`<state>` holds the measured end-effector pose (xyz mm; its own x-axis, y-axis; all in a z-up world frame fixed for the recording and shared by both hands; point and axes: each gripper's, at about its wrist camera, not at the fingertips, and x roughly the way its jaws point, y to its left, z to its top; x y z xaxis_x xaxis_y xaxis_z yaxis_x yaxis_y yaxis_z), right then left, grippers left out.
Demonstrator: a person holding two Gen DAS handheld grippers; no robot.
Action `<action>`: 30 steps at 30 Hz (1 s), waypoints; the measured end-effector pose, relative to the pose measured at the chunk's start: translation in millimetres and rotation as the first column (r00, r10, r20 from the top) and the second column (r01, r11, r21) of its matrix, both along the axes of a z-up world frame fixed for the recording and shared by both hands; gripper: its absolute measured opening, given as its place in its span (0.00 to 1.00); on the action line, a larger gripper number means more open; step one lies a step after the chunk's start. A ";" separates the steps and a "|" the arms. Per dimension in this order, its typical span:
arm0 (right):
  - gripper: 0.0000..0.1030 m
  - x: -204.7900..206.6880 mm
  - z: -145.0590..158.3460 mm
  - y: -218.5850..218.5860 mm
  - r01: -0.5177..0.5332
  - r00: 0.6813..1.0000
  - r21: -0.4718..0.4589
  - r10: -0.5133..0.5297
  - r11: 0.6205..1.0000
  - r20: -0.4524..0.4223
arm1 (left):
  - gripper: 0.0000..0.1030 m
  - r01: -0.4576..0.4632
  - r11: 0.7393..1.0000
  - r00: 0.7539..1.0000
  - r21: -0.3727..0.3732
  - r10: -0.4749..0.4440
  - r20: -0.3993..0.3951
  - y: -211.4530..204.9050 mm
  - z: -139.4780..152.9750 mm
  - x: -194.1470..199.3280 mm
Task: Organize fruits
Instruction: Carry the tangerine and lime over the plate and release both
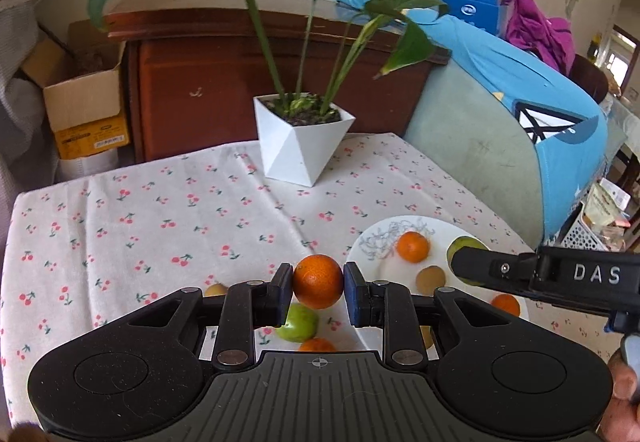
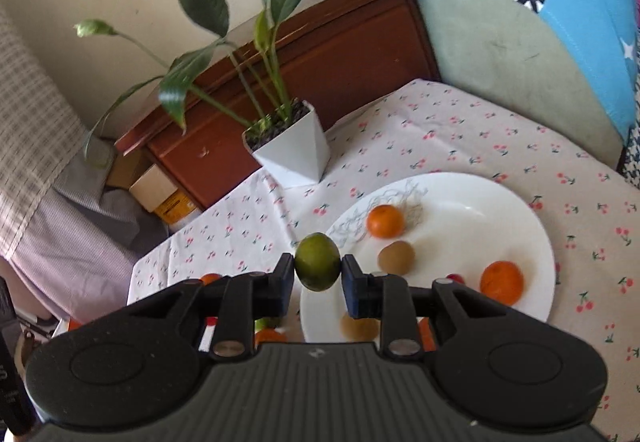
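My left gripper [image 1: 318,288] is shut on an orange [image 1: 318,281] and holds it above the cloth, left of the white plate [image 1: 376,242]. My right gripper [image 2: 318,276] is shut on a green citrus fruit [image 2: 318,262], held over the plate's [image 2: 472,201] left rim. On the plate lie two oranges [image 2: 385,220] [image 2: 502,282] and a brown kiwi [image 2: 396,257]; another kiwi [image 2: 359,326] lies at its near edge. A green apple [image 1: 298,323], another orange [image 1: 317,344] and a yellowish fruit [image 1: 216,289] lie on the cloth under my left gripper.
A white faceted pot with a leafy plant [image 1: 302,139] stands at the table's far side. The cherry-print tablecloth [image 1: 140,209] covers the table. A brown cabinet [image 1: 224,81] and a chair draped in blue cloth [image 1: 520,101] stand behind it.
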<state>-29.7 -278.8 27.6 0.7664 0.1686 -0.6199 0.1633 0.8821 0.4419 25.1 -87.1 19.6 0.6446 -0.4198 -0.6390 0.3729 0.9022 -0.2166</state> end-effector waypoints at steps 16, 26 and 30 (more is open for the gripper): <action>0.25 0.2 -30.8 -41.5 0.225 0.969 0.100 -0.211 0.969 -0.132 | 0.24 0.118 0.993 0.992 0.011 -0.118 -0.050 -60.4 -29.5 13.9; 0.27 -2.2 -26.7 -43.2 0.263 0.962 0.082 -0.254 0.961 -0.103 | 0.29 0.102 0.995 0.994 -0.018 -0.103 -0.029 -55.1 -15.5 13.4; 0.28 -1.2 -25.1 -40.7 0.249 0.966 0.073 -0.242 0.966 -0.093 | 0.39 0.064 0.998 0.998 -0.004 -0.065 -0.022 -47.8 -6.8 13.2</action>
<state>-30.9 -319.6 2.5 0.7374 0.0352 -0.6746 0.4095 0.7709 0.4879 38.3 -134.9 12.9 0.6017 -0.4622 -0.6513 0.4253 0.8757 -0.2285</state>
